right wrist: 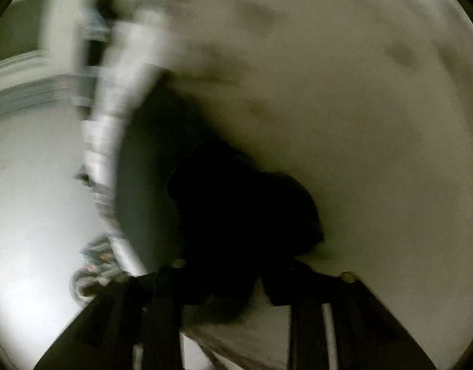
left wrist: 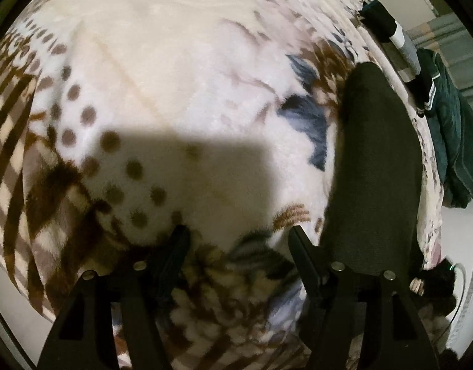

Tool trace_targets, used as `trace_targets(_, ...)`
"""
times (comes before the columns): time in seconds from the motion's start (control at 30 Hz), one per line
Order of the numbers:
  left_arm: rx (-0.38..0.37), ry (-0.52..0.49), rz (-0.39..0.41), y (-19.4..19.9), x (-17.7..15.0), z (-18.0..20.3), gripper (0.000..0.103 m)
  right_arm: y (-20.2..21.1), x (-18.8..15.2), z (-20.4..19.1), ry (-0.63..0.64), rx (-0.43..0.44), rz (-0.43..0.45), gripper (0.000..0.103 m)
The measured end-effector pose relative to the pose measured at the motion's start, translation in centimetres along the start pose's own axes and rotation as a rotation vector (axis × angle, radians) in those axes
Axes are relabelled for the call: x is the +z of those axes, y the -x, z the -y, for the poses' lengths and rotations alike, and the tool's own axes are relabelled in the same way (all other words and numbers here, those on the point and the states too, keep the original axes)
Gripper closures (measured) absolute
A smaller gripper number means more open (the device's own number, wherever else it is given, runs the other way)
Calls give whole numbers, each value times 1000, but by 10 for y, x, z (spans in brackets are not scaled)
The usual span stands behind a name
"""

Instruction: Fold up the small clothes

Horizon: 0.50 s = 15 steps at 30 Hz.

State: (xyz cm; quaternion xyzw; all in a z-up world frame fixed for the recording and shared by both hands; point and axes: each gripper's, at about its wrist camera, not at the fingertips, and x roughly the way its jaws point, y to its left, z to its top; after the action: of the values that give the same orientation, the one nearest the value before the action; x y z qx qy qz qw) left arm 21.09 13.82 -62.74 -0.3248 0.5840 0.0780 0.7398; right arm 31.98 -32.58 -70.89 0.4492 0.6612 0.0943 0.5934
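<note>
2 grippers are in play, and only 1 of them gives you a clear look. Your left gripper (left wrist: 239, 234) hovers with its jaws apart and nothing between them, over the patterned fleece blanket (left wrist: 174, 77) on the bed. The dark sock (left wrist: 378, 160) lies flat on the blanket just beside the gripper's right finger, not between the fingers. Closing now risks pinching fleece, or only 1 edge of the sock, so the fold would drag the blanket up with it. The right wrist view is badly blurred: a dark cloth mass (right wrist: 236, 203) sits right at your right gripper (right wrist: 236, 271), probably the same sock, but you cannot tell whether the jaws are clamped on it or merely touching. If that grip is loose, the cloth could slip out mid-fold and land crumpled. More dark clothes (left wrist: 452, 135) lie well apart at the bed's edge, where a wide sweep could knock them off.
</note>
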Motion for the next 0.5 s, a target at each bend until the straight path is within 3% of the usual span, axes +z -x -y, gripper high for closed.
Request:
trace_targets(0.03, -3, 3, -1, 0, 0, -1, 38, 7, -2, 0, 2, -11, 1, 63)
trace_targets(0.1, -8, 3, -1, 0, -1, -2, 38, 26, -8, -15, 59, -125, 38, 49)
trace_targets(0.17, -13, 5, 3, 1, -2, -3, 38, 42, -14, -28, 72, -181, 85, 48)
trace_targets(0.23, -25, 8, 8, 1, -3, -6, 35, 48, -1, -44, 71, -157, 113, 48)
trace_targets(0.33, -74, 11, 16, -2, -5, -6, 15, 41, 9, -60, 97, -143, 111, 43)
trace_targets(0.37, -104, 8, 20, -4, -5, -5, 0, 32, 15, -64, 102, -179, 95, 41)
trace_targets(0.4, -128, 2, 27, -6, -5, -4, 0, 26, 16, -63, 107, -206, 84, 43)
trace_targets(0.43, -116, 2, 33, -8, -5, -4, 0, 29, 12, -54, 113, -227, 88, 51)
trace_targets(0.47, -110, 2, 45, -10, -6, -3, 0, 23, 9, -57, 120, -266, 83, 81)
trace_targets(0.5, -108, 11, 66, -9, -8, -4, 0, 24, 4, -57, 122, -273, 95, 81)
